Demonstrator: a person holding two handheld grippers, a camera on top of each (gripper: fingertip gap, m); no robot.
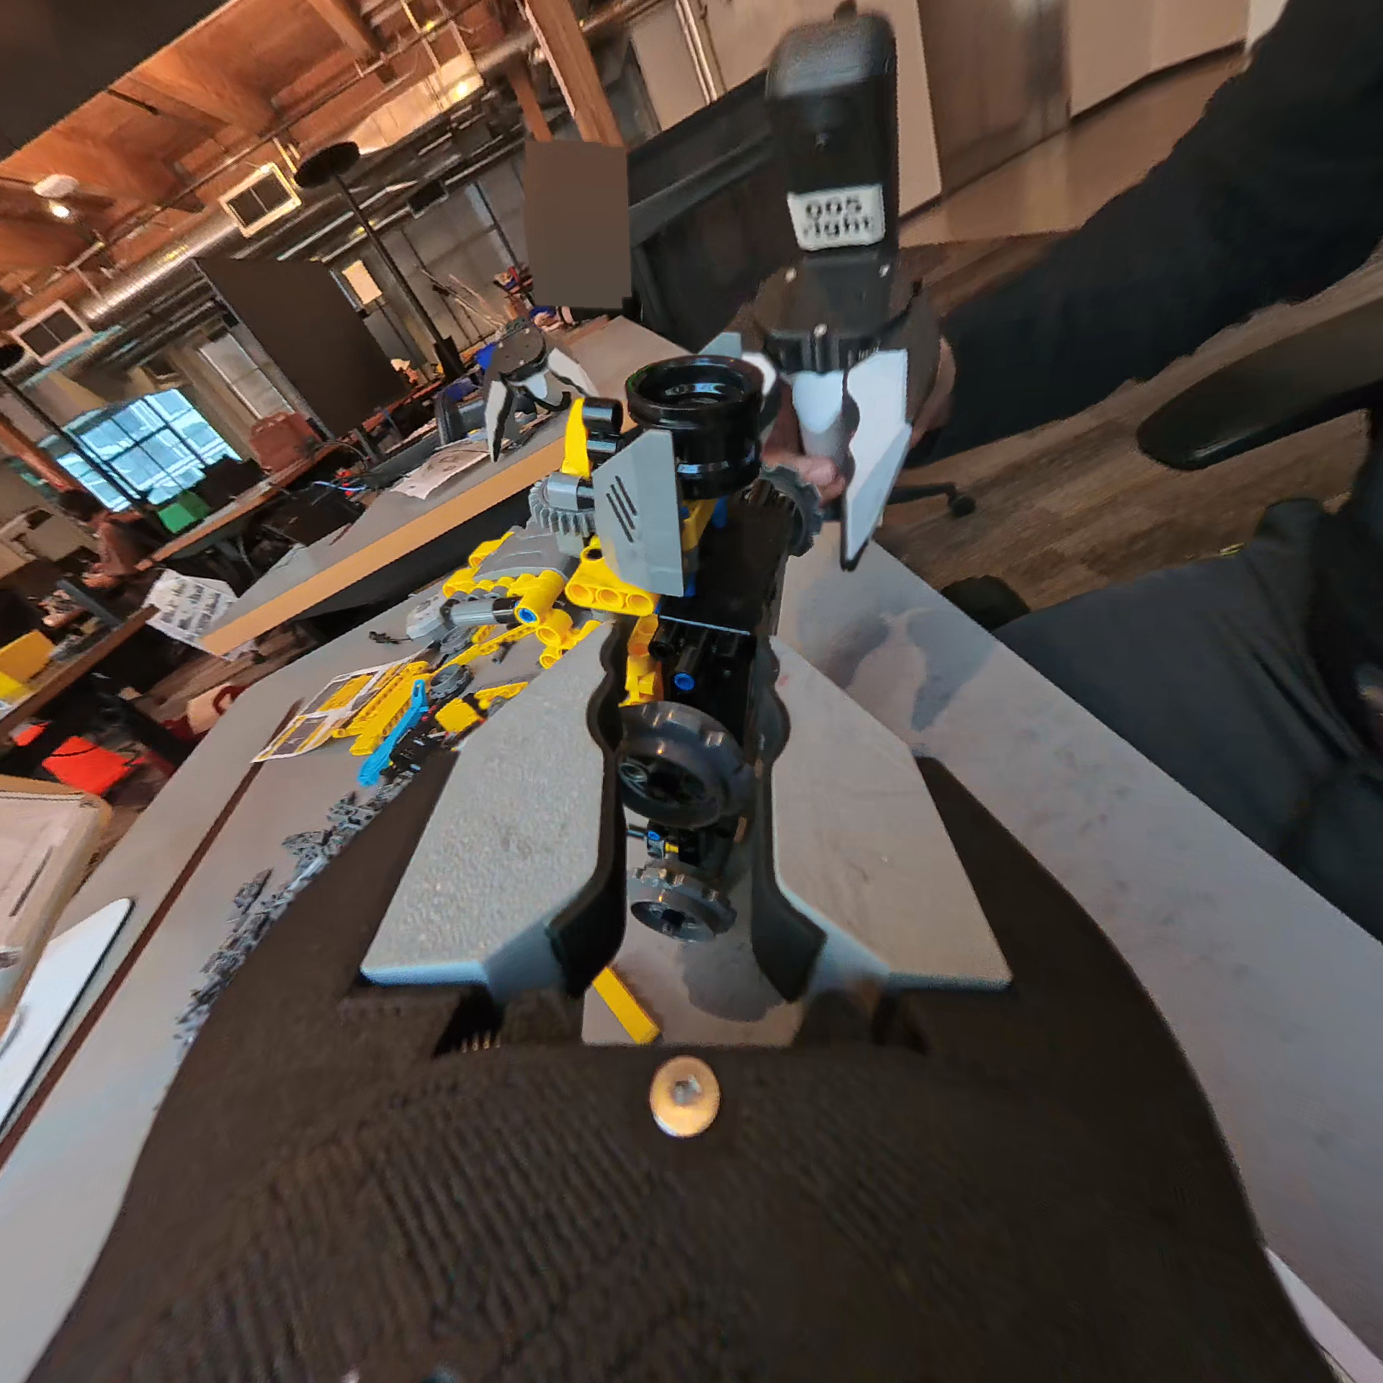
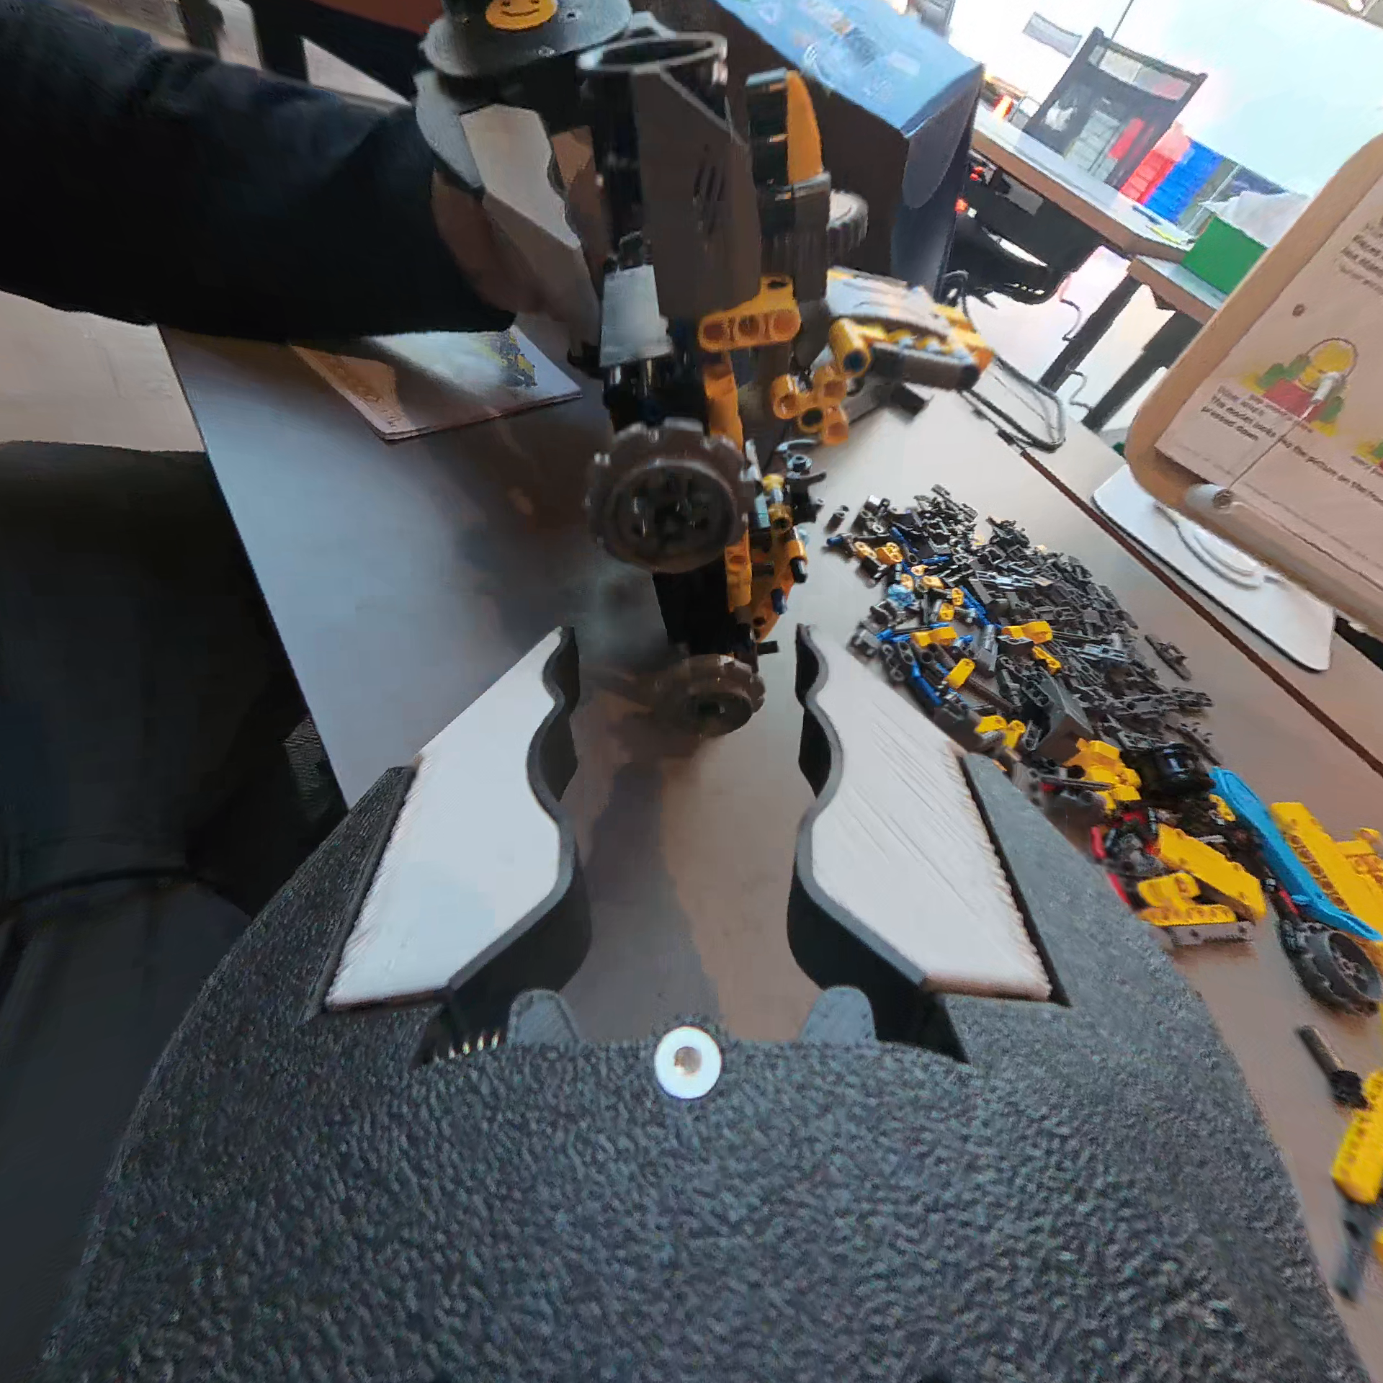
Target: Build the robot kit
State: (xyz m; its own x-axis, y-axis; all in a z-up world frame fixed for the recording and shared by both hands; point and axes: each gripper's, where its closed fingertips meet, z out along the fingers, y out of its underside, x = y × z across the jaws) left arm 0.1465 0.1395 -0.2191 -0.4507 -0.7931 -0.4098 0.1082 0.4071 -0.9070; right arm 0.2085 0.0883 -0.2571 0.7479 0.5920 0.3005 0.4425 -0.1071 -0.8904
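A grey worktable (image 1: 1048, 861) fills the foreground, with more long tables (image 1: 419, 516) toward ten o'clock. Overhead at eleven o'clock run exposed wooden ceiling beams (image 1: 569, 67) and silver ducts (image 1: 142, 284). A gridded window (image 1: 142, 449) glows at nine o'clock; wood flooring (image 1: 1085, 494) and a black chair armrest (image 1: 1265, 411) lie toward two o'clock.

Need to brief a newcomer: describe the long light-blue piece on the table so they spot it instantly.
On the grey table, right of the black-and-yellow model in the right wrist view, small loose parts spread toward the camera. At their near end, among yellow beams, lies the light-blue piece. It is the only long, slim, light-blue part; its neighbours are mostly yellow, black or grey.
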